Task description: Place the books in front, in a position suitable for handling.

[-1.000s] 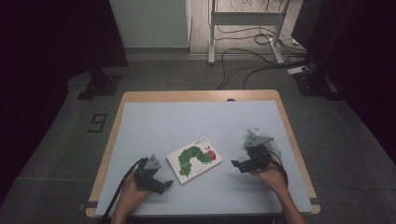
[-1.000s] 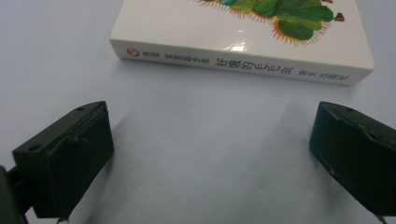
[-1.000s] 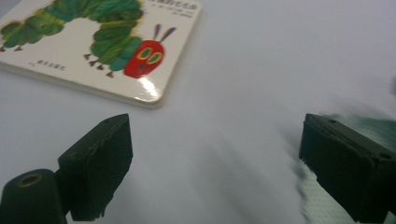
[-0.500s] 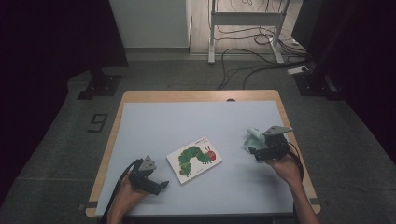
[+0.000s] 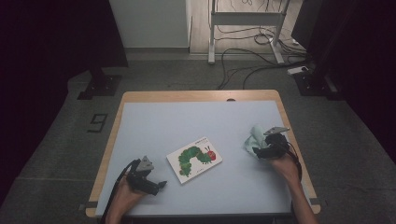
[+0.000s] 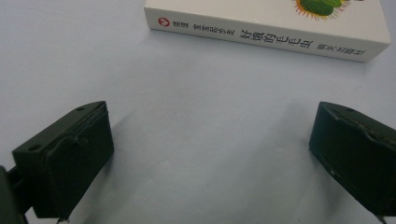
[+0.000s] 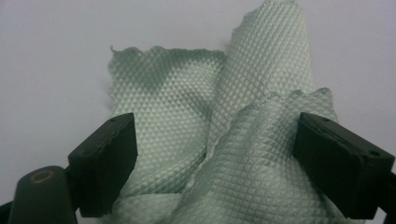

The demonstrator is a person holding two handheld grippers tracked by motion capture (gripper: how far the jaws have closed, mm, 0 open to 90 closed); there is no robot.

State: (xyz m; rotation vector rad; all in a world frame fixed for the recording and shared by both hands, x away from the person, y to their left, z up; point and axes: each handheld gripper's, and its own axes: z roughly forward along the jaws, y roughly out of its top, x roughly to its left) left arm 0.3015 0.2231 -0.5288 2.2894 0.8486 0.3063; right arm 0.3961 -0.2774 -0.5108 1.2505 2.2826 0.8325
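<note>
Here the crumpled pale-green cloth [image 7: 224,140] shows a fine diamond-embossed weave.

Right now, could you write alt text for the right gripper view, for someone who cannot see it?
A crumpled pale green cloth with a diamond weave lies on a light table, bunched between the right gripper's two black jaws, which stand wide apart on either side of it.

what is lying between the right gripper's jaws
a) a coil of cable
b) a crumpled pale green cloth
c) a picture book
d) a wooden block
b: the right gripper view shows a pale green waffle-textured cloth bunched up between the wide-apart jaws of the right gripper, whose pads do not yet press on it.
</note>
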